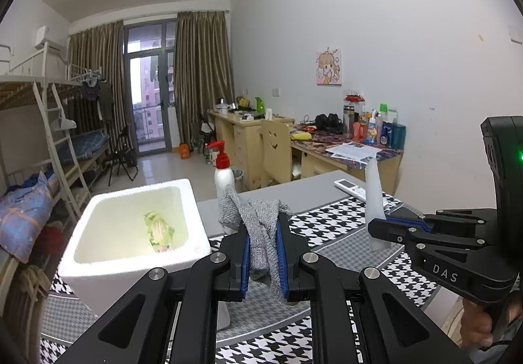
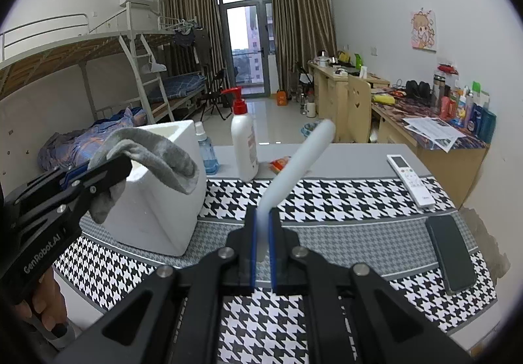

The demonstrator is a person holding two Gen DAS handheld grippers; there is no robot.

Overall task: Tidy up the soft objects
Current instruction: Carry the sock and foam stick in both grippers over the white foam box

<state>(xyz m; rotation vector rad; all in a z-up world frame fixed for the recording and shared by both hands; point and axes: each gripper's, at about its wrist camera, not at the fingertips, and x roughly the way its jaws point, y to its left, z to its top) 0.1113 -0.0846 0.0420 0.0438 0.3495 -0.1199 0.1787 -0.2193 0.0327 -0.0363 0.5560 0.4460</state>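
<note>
The left gripper [image 1: 263,253] pinches a gray sock [image 1: 258,220] just right of the white foam box [image 1: 130,233], level with its rim, while the right gripper [image 2: 261,253] clamps a pale tube [image 2: 294,168] further right of it. The sock's loose ends dangle outside the box. Released here, it would likely snag the rim or drop onto the table [image 2: 343,164].

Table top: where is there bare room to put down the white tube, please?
Free: the houndstooth cloth between the foam box and the phone, and the grey strip between the lotion bottle and the remote. Crowded: the back edge beside the box, with the spray bottle and an orange packet.
</note>
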